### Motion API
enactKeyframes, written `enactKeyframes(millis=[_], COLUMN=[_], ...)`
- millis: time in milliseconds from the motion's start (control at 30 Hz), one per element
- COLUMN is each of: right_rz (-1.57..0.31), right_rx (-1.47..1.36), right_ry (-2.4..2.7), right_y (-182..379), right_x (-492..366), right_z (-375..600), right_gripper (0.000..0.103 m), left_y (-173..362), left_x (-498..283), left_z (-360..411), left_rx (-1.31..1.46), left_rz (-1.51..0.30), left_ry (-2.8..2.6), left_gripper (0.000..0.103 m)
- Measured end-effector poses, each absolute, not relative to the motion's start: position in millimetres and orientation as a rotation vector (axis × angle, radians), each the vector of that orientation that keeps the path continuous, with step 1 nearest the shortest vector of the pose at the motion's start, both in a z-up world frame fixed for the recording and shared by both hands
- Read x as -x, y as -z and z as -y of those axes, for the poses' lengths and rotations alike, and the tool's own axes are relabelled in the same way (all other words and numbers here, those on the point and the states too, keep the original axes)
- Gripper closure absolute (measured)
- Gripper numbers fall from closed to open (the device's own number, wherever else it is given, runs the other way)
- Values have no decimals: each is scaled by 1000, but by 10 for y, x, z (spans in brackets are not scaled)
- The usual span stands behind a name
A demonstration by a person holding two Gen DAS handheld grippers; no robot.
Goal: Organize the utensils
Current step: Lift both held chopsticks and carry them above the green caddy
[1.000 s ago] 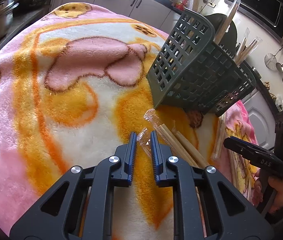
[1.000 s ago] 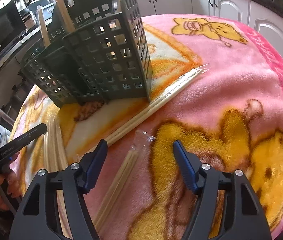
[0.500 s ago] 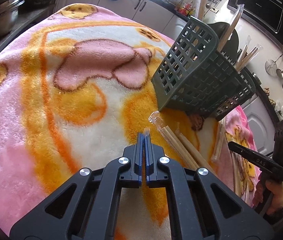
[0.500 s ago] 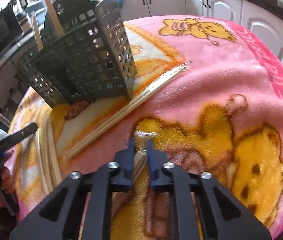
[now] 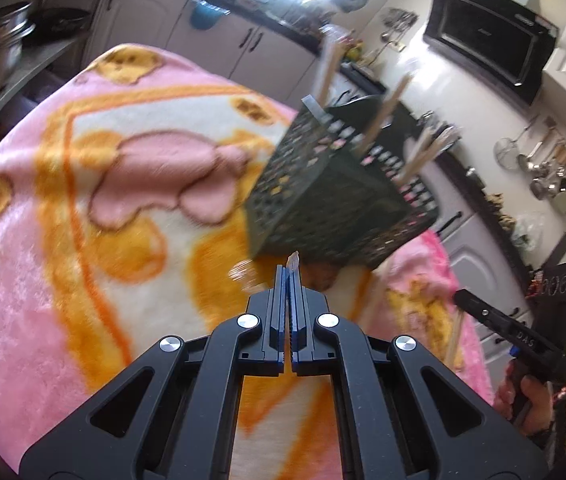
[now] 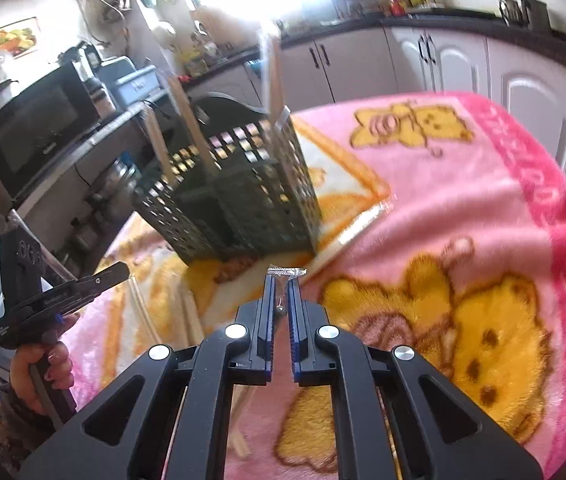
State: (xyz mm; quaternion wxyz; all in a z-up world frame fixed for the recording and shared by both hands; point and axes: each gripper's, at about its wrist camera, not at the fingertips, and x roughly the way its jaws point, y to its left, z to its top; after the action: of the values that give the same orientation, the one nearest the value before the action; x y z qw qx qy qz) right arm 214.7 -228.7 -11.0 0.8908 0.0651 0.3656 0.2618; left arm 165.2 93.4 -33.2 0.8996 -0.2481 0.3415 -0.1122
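Currently you hold a wrapped chopstick pair [image 5: 293, 259] pinched in each gripper, left [image 5: 287, 280] and right [image 6: 282, 286], raised off the blanket [image 6: 463, 184] for the basket [image 6: 243, 200]

Right gripper [image 6: 279, 280] at six o'clock, black arms with blue-padded fingers [image 6: 269, 304] pinched on the crinkled clear-plastic end of a wrapped chopstick pair [image 6: 286, 271]. Above, toward eleven o'clock: dark green perforated plastic utensil basket [image 6: 243, 196] holding upright wooden sticks in clear sleeves [image 6: 191, 120], standing on a pink and yellow fleece blanket with cartoon bears [image 6: 483, 208]. At nine o'clock, left gripper [image 6: 59, 292] gripped by a hand [image 6: 39, 372]. More wrapped sticks [image 6: 355, 232] lying just right of the basket.
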Motion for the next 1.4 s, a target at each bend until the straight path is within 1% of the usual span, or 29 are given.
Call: enactKeyframes(millis=[267,767,1400], right_rz=[-657,-527,-356], right_rx=[-113,-82,-55], right_ry=[-561,-591,-632], right_y=[-240,-708,-1337], right_x=[-1973,-1827,-1867], right_z=[2227,2150,2055], right_gripper=[97,97,98], left_y=[-122,-703,-1441], left_x=[-1657,-1755,-1863], left_z=[-743,-448,-411], left_rx=[495,428,386], left_rz=[-627,-523,-369], left_ry=[341,469,503], left_gripper=[103,103,103])
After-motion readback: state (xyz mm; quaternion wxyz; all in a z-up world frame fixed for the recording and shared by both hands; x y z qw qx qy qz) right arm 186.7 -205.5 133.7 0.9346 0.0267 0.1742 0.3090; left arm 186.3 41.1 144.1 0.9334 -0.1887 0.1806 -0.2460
